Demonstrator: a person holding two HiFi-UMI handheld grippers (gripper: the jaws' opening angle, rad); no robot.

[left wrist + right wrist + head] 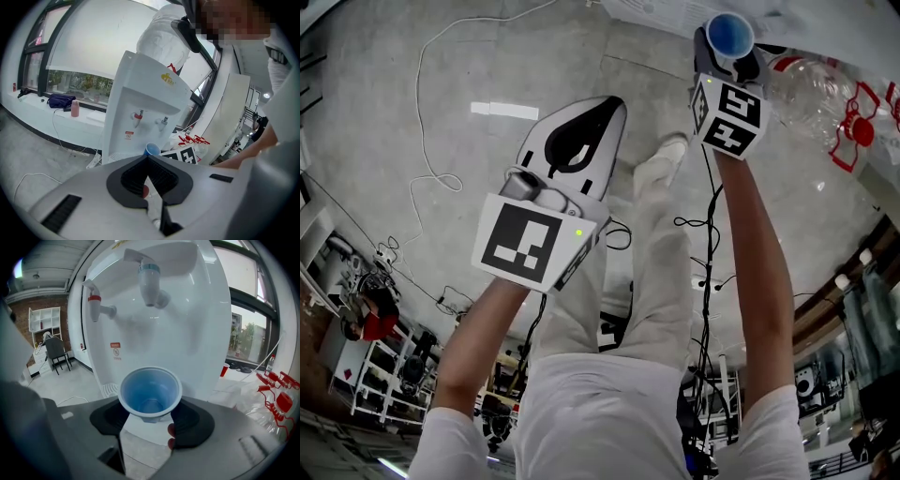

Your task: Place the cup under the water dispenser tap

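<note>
An empty blue plastic cup (150, 393) stands upright between the jaws of my right gripper (151, 414), which is shut on its lower part. The cup hangs in front of the white water dispenser (187, 324), lower than the blue tap (150, 284) and nearer to me; the red tap (95, 305) is to the left. In the head view the cup (729, 36) and right gripper (727, 54) are at the top. My left gripper (612, 105) is shut and holds nothing, farther back from the dispenser (145, 103).
A ribbed drip tray (109, 390) sits at the dispenser's foot below the taps. Large clear water bottles with red handles (816, 94) lie to the right of it. A white cable (422, 112) trails over the grey floor. A window ledge (42, 105) runs behind the dispenser.
</note>
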